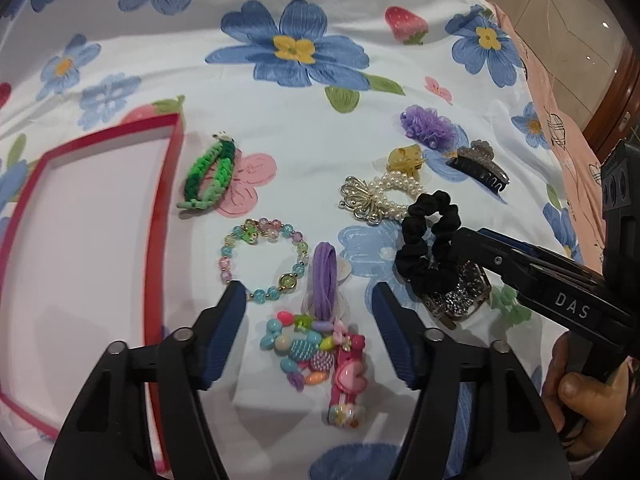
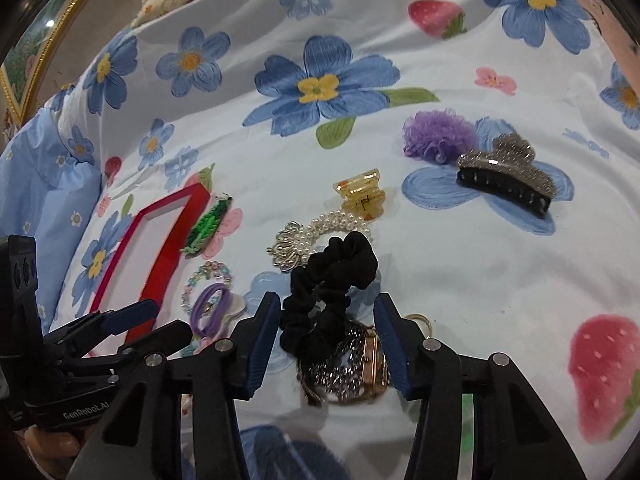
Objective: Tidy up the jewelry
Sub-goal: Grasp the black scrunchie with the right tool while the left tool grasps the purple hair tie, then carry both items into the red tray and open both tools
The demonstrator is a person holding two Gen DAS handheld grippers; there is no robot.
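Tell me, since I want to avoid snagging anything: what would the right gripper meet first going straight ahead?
Probably the black scrunchie, lying between the open right gripper fingers, partly over a sparkly watch; depth is unclear.

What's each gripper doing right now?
Left gripper: open, empty, above the bead charm.
Right gripper: open, empty, around the black scrunchie.
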